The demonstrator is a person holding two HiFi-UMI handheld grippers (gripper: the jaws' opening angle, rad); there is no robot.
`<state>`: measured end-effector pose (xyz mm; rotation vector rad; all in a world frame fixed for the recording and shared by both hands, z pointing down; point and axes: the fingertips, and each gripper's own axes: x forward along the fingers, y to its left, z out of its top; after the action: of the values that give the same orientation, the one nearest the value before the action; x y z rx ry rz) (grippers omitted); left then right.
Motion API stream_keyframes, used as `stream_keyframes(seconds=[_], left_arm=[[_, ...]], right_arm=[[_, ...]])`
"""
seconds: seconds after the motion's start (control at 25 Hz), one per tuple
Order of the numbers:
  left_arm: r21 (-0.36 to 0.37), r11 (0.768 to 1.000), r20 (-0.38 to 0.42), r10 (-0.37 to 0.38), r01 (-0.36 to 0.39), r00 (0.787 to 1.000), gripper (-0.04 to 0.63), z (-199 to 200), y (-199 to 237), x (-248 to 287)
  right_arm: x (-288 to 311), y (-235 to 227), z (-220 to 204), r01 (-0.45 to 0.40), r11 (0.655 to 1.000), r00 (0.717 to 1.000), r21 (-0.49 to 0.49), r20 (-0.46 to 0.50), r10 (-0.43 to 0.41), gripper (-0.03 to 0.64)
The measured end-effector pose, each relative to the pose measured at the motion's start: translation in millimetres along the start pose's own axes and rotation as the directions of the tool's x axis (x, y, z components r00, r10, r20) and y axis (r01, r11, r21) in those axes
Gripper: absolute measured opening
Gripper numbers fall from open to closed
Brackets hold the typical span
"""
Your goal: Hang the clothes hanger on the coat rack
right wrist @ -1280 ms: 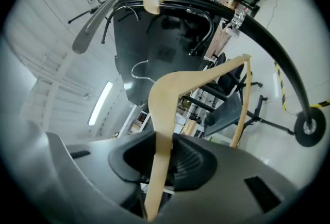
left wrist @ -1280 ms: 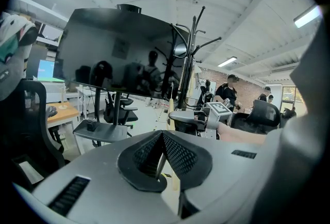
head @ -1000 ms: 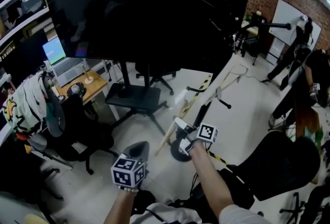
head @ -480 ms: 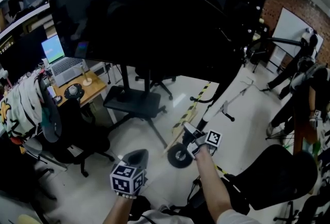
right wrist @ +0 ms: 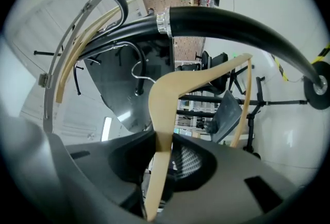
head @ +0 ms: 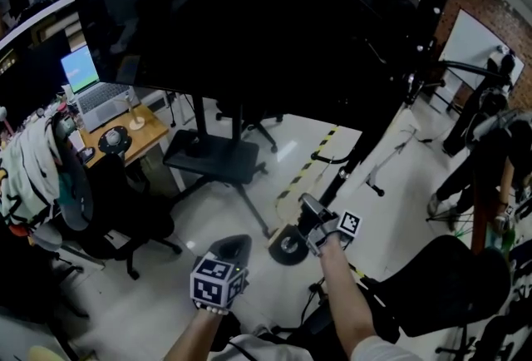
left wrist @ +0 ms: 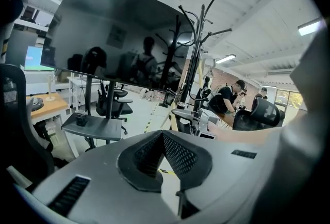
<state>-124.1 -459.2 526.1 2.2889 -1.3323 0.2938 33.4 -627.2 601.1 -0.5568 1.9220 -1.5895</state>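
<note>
In the right gripper view my right gripper [right wrist: 166, 152] is shut on one arm of a light wooden clothes hanger [right wrist: 170, 89]. The hanger's metal hook [right wrist: 137, 70] points away, toward the black pole of the coat rack [right wrist: 232, 20], which crosses the top of that view. In the head view the right gripper [head: 309, 210] is low beside the coat rack's pole [head: 357, 153], just above its round base [head: 288, 244]. My left gripper [head: 229, 249] hangs lower left; its pads [left wrist: 175, 153] meet at the tips with nothing between them.
A second wooden hanger [right wrist: 77, 45] hangs on a rack arm. A big dark screen on a wheeled stand [head: 208, 153] stands ahead, office chairs [head: 116, 210] to the left, another chair [head: 449, 276] to the right. People are at the far right [left wrist: 229, 99]. Yellow-black tape [head: 307, 168] marks the floor.
My right gripper has sunk with the hanger and come closer to the rack's base. The left gripper has shifted a little to the right and down.
</note>
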Motion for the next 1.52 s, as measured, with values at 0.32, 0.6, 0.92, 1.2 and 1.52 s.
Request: stream_keyframes(seconds=[0.32,0.6,0.92,1.2,1.52], left_arm=[[0.011,0.998,-0.023,-0.057,0.058,0.998,-0.011,4,-5,24],[0.015,0.997,-0.046,-0.081,0.082,0.996,-0.011,2,-2,33],[0.015,0.996,-0.054,-0.087,0.088,0.995,-0.011,-6,-1,32],[0.01,0.996,-0.06,-0.092,0.092,0.994,-0.011,-8,-2,27],[0.007,0.995,-0.042,-0.095,0.096,0.995,-0.011,-11,-19,20]], right_arm=[[-7,-16,8,0.003,1.0,1.0,0.02,0.026,-0.003,0.118],[-13,-33,15,0.023,1.0,1.0,-0.017,0.012,-0.023,0.118],[-21,-47,27,0.171,0.977,0.985,-0.129,-0.003,-0.173,0.132],[-25,-53,34,0.267,0.947,0.964,-0.178,0.043,-0.263,0.148],[-66,-51,27,0.408,0.871,0.913,-0.274,0.134,-0.385,0.325]])
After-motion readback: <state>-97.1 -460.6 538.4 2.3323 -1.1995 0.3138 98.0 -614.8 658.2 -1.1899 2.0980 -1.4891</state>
